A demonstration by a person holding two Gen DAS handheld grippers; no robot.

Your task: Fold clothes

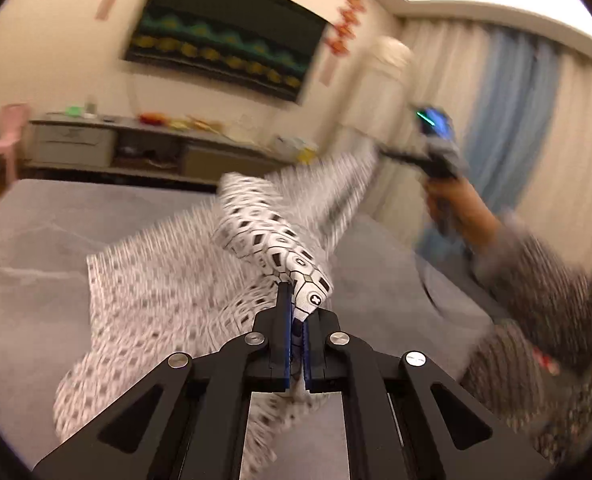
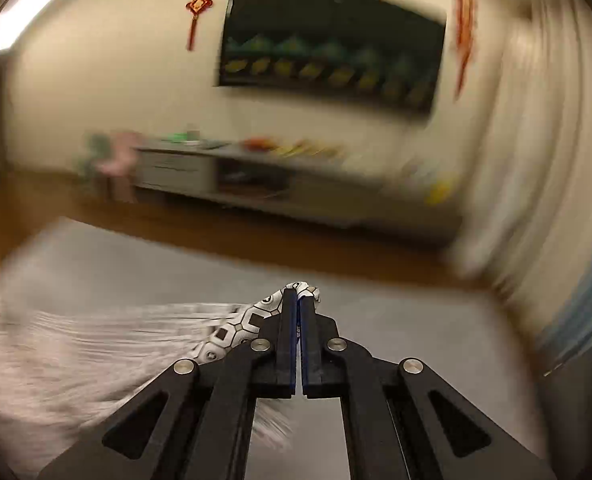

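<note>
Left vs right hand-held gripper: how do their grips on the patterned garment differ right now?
The left hand-held gripper pinches a thick rolled fold of the patterned garment, which bulges past its tips. The right hand-held gripper pinches a thin corner, with little cloth poking out. In the left wrist view the right one is held higher, pulling the cloth up. Both are shut on the same garment over the grey bed.

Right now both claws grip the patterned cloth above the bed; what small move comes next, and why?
Probably draw the two claws apart and lower the patterned garment flat onto the grey bed: it hangs twisted between the left claw and the right claw.
</note>
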